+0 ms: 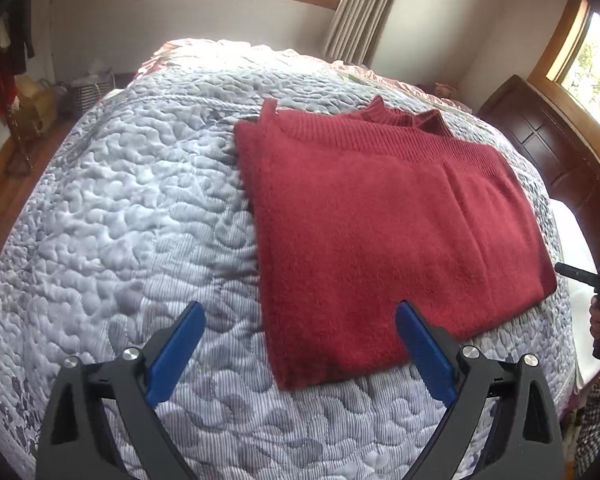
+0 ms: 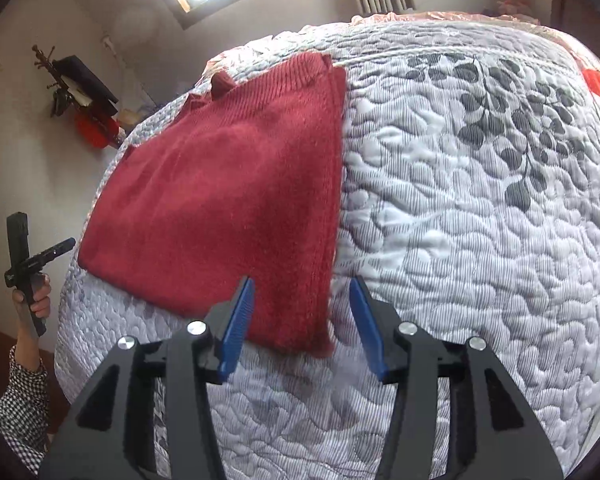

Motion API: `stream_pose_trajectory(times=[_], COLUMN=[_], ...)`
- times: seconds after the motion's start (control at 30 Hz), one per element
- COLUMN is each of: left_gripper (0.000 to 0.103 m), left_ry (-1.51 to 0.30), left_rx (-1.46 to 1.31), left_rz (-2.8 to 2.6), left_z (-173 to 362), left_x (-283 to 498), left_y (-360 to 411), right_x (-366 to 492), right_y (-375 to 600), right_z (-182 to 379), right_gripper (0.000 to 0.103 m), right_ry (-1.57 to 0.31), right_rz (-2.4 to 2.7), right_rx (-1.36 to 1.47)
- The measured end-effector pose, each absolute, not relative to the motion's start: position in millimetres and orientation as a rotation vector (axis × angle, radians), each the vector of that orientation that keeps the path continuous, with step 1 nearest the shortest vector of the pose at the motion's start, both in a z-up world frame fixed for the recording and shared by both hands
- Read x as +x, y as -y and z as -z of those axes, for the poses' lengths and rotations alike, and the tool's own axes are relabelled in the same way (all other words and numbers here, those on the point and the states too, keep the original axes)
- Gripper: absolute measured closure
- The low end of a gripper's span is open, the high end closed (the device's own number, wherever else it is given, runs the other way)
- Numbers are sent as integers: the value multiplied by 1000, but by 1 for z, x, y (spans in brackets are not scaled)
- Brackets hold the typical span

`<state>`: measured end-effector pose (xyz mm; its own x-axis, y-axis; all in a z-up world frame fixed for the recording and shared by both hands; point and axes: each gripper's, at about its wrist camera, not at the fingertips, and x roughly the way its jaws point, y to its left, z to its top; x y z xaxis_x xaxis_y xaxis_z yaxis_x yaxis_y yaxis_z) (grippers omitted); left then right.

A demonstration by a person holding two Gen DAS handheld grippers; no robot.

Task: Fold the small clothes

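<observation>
A dark red knit sweater (image 1: 380,232) lies folded flat on the quilted bed, its ribbed collar at the far end. My left gripper (image 1: 300,312) hovers open above the sweater's near left corner, nothing between its blue pads (image 1: 176,352). In the right wrist view the same sweater (image 2: 228,200) fills the centre left, and my right gripper (image 2: 302,284) stands open over its near right corner, holding nothing. The other gripper's handle (image 2: 24,268) shows at the left edge, held in a hand.
A grey-white quilted bedspread (image 1: 120,220) with a dark leaf print (image 2: 500,120) covers the bed. A dark wooden headboard (image 1: 548,148) stands at the right. Curtains (image 1: 360,8), windows and a coat rack (image 2: 72,84) with hanging clothes line the walls.
</observation>
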<state>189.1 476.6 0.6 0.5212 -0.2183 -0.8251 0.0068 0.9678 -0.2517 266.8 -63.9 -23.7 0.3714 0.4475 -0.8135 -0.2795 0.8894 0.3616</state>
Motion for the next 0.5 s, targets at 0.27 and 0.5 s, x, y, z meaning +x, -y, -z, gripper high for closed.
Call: stream_pose_trajectory(times=[0.27, 0.5], left_gripper=[7, 6], left_ry=[-1075, -1139], left_rx=[-289, -254], left_rz=[57, 145], left_z=[25, 41], left_x=[249, 273], left_y=[-485, -466], right_x=[330, 363], right_y=[46, 41], right_z=[32, 61], right_gripper=[42, 33], right_ry=[-1133, -1196], right_rz=[-432, -446], right_rx=[210, 268])
